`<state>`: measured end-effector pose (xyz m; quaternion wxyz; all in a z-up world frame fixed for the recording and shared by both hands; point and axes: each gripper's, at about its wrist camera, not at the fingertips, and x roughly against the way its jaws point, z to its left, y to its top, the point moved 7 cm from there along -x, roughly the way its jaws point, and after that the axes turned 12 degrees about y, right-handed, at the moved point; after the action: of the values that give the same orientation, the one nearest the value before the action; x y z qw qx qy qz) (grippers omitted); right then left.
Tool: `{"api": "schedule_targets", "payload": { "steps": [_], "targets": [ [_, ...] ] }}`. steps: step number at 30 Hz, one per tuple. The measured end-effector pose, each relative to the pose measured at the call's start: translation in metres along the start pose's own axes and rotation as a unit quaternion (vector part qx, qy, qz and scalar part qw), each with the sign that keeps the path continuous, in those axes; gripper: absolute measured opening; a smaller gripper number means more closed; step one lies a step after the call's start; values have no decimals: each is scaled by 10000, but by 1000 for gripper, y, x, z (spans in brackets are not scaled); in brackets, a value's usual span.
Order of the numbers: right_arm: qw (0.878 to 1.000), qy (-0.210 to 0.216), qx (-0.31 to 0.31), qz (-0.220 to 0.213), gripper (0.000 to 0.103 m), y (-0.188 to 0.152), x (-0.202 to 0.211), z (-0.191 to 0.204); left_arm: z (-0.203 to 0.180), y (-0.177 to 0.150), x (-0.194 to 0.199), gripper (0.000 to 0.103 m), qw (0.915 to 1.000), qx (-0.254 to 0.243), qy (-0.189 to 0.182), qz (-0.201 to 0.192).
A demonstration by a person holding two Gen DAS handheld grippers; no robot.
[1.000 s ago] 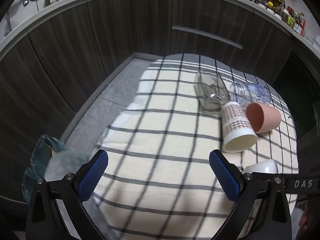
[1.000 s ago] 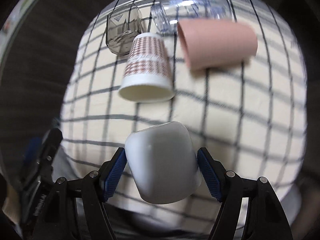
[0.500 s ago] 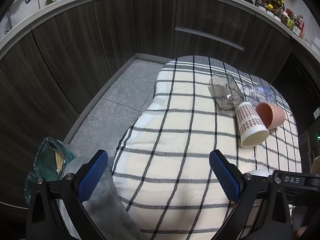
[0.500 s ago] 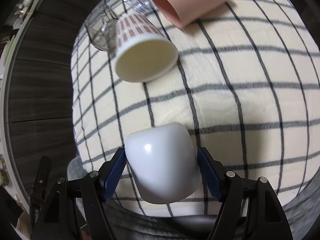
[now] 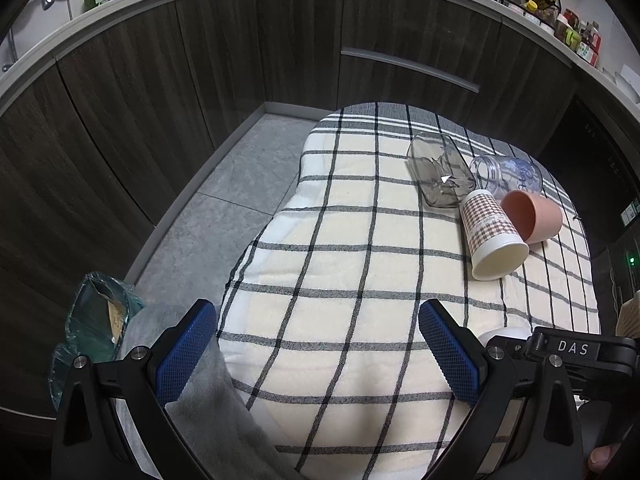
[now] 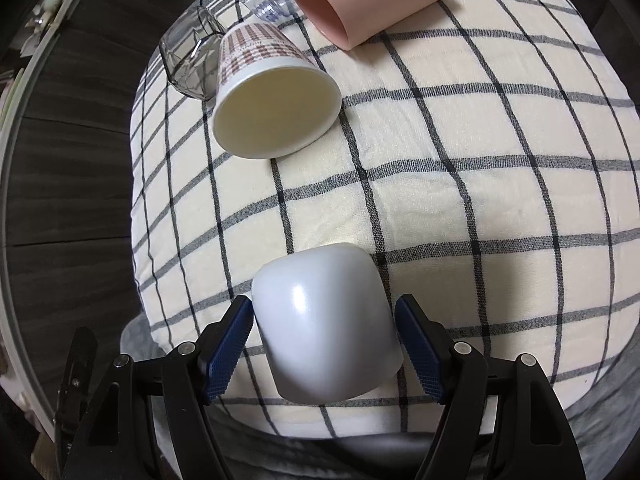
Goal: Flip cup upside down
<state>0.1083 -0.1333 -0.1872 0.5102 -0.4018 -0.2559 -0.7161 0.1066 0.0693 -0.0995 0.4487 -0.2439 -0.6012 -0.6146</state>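
1. Left wrist view: the left claw (image 5: 318, 354) is spread wide with nothing between its blue pads, over the checked cloth (image 5: 360, 264) that covers the tabletop. At about 2 o'clock four cups lie on their sides close together: a smoky glass (image 5: 438, 172), a clear jar (image 5: 508, 172), a patterned paper cup (image 5: 490, 232) and a pink cup (image 5: 532, 216).
2. Right wrist view: the right claw (image 6: 324, 346) holds the white cup (image 6: 326, 326) between its pads, closed bottom pointing away at 12 o'clock, above the near part of the cloth. The paper cup lies at 11 o'clock.
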Motion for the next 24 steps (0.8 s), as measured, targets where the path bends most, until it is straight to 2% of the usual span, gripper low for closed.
{"api": "schedule_targets", "payload": {
  "steps": [8,14,20,24],
  "targets": [
    [9996,151,149,-196,76,-2,21,8,-5,1,15,103,10000,25,-18,-79],
    [9972,147,323,-656,76,-8,61,1,-29,-4,35,103,9996,-120,-176,-195],
    [9860,-316,704,-1479,76,-12,113,-22,-68,-16,48,103,9979,-415,-458,-188],
    [9734,-693,882,-1996,76,-13,142,-39,-99,-26,46,103,9957,-644,-659,48]
  ]
}}
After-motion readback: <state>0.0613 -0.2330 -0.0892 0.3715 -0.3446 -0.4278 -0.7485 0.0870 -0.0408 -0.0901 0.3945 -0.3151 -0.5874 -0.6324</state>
